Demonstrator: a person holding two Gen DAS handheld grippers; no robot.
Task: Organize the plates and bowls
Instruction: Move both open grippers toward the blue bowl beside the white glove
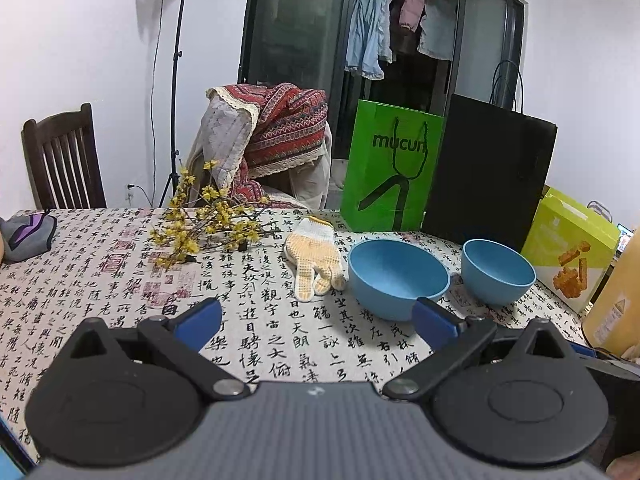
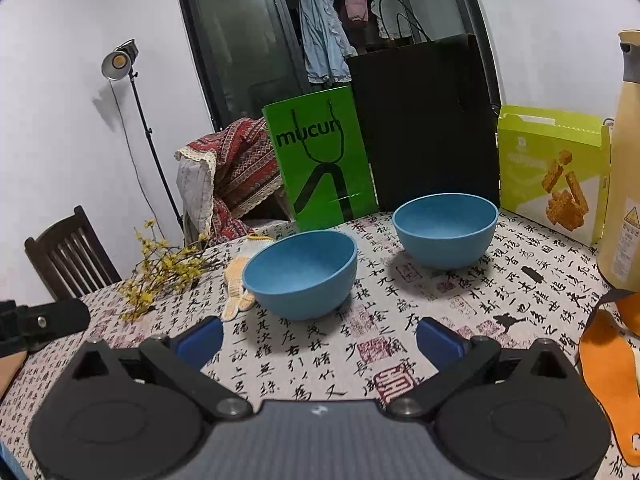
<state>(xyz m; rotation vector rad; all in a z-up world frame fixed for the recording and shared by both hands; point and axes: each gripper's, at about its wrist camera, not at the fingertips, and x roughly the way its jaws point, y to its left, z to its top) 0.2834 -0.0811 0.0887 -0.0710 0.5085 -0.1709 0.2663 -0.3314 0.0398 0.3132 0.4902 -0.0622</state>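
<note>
two blue bowls (image 2: 301,274) apart, jaws spread

Two blue bowls (image 2: 301,274) (image 2: 445,230), one glove (image 1: 314,251), three bags (one black) (image 1: 390,168) (image 1: 486,172) (image 1: 570,246).

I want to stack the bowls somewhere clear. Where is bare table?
Bare cloth lies between both open grippers and the near bowl, and left of the glove below the yellow flowers. It is crowded behind, by the bags, and right, by the bottle.
</note>
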